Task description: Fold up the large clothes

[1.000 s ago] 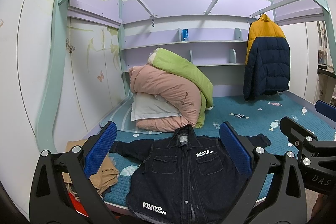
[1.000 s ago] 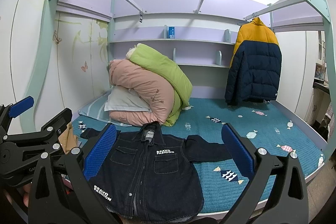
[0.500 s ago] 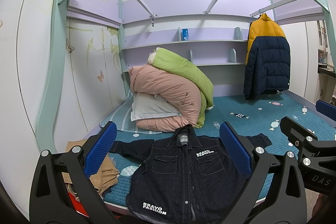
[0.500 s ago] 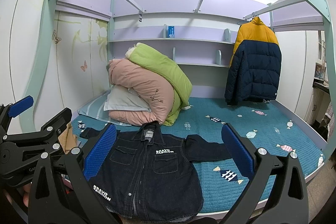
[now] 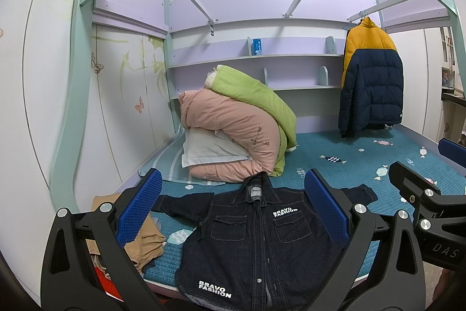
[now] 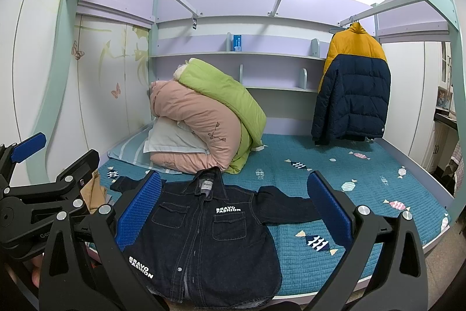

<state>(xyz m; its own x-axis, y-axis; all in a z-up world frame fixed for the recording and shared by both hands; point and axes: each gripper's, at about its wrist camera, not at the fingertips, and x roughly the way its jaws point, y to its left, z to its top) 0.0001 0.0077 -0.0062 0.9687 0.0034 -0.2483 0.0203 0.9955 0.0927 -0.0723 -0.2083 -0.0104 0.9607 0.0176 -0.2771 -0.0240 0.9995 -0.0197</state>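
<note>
We hold our left gripper and our right gripper side by side short of the bed, both with their blue pads spread wide and nothing between them. Just ahead, at the near edge of the bed, the dark denim jacket lies face up and buttoned, collar away from us, hem hanging a little over the edge, both sleeves spread out to the sides. We judge it to be thick, fairly heavy cloth that is soft yet holds a crease, not slippery and in no way fragile, so a firm pinch through one layer should carry it. The sleeve cuffs and the shoulder seams look like the best places for us to take hold, one gripper per side, and after that the hem corners. To the left of the jacket a crumpled tan garment sits just beside the left sleeve and could get caught if we sweep that sleeve inward carelessly. The quilted teal cover to the right is bare, leaving us room. Farther back, a pile of pink and green duvets over a white pillow sits near the collar, and a yellow and navy puffer coat hangs well apart at the far right.
</note>
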